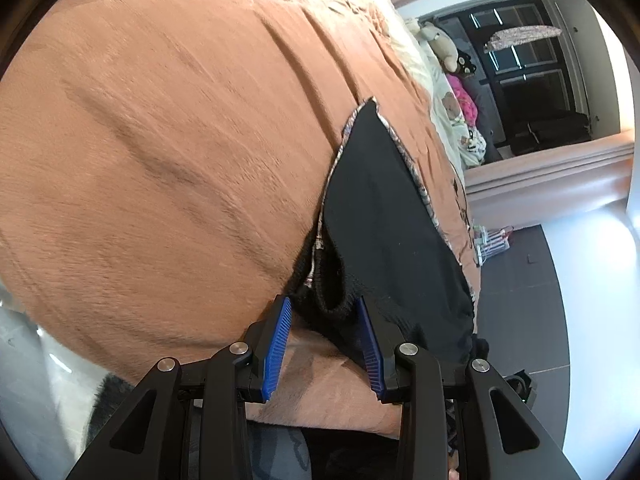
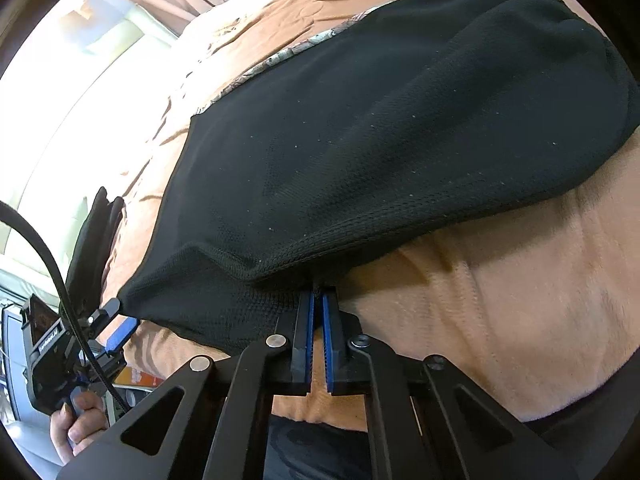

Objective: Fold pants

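Risk: the left tool [image 1: 324, 312] stands spread, its blue pads on either side of a bunched ribbed edge of the pants [image 1: 384, 216] without pinching it. If that tool lifts or pulls before closing, the edge will probably drop out and the fold will be uneven. The right tool [image 2: 318, 300] is clenched on a thin hem at its tips; the bite looks shallow, so a sharp tug could slip the knit free. Pulling the two tools apart unequally would likely skew the layers.

The pants are black knit fabric with a fine mesh texture and scattered pale lint. A patterned light lining or trim shows along the far edge. They lie on the bed, over an orange-brown blanket [image 1: 160, 140], directly ahead of both tools, with the near edge sagging toward the tools. The fabric mounds loosely ahead of the right tool, not flat. In the right wrist view the left tool appears at the far left, held in the person's hand [image 2: 78, 420].
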Demonstrator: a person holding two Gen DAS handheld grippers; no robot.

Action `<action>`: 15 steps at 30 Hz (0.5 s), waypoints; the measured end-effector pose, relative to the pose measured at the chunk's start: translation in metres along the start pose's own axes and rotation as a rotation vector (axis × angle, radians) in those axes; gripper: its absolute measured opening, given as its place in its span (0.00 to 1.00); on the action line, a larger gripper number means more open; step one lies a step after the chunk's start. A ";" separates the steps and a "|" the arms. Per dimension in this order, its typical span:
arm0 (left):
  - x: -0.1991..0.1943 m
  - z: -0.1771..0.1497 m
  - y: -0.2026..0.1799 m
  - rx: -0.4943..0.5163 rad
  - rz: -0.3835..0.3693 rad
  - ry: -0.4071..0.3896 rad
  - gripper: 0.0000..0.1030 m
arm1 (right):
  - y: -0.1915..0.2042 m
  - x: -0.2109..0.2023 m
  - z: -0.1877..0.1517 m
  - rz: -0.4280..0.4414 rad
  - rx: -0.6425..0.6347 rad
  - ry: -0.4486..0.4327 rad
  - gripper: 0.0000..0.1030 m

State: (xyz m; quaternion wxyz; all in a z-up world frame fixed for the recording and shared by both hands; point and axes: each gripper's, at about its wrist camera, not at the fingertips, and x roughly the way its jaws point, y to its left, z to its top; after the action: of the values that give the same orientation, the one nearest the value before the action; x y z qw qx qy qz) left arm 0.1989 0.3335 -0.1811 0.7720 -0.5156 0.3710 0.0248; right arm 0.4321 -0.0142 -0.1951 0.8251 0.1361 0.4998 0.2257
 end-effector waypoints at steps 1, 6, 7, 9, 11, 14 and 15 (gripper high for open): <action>0.002 0.000 -0.001 0.001 0.010 0.000 0.35 | -0.001 -0.003 -0.001 0.001 0.000 -0.002 0.01; 0.002 -0.003 -0.003 0.026 0.059 -0.007 0.39 | 0.000 -0.004 -0.002 0.005 -0.008 -0.003 0.01; 0.000 -0.003 -0.003 0.030 0.062 -0.011 0.42 | 0.000 -0.004 -0.002 0.006 -0.012 -0.003 0.01; -0.001 -0.003 -0.002 0.029 0.044 -0.020 0.51 | 0.002 -0.002 -0.001 0.009 -0.021 -0.002 0.01; 0.000 -0.002 -0.001 0.023 0.038 -0.028 0.52 | 0.005 0.000 0.000 0.029 -0.021 0.007 0.02; 0.005 -0.001 -0.001 0.025 0.032 -0.042 0.55 | 0.004 -0.003 0.000 0.089 -0.012 0.016 0.11; 0.007 -0.001 -0.002 0.024 0.031 -0.045 0.56 | 0.003 -0.005 0.000 0.122 -0.007 0.017 0.17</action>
State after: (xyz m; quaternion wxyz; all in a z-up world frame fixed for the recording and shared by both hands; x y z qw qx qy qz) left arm 0.2042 0.3295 -0.1840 0.7859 -0.4995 0.3618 0.0440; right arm 0.4293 -0.0140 -0.1901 0.8060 0.1613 0.4968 0.2785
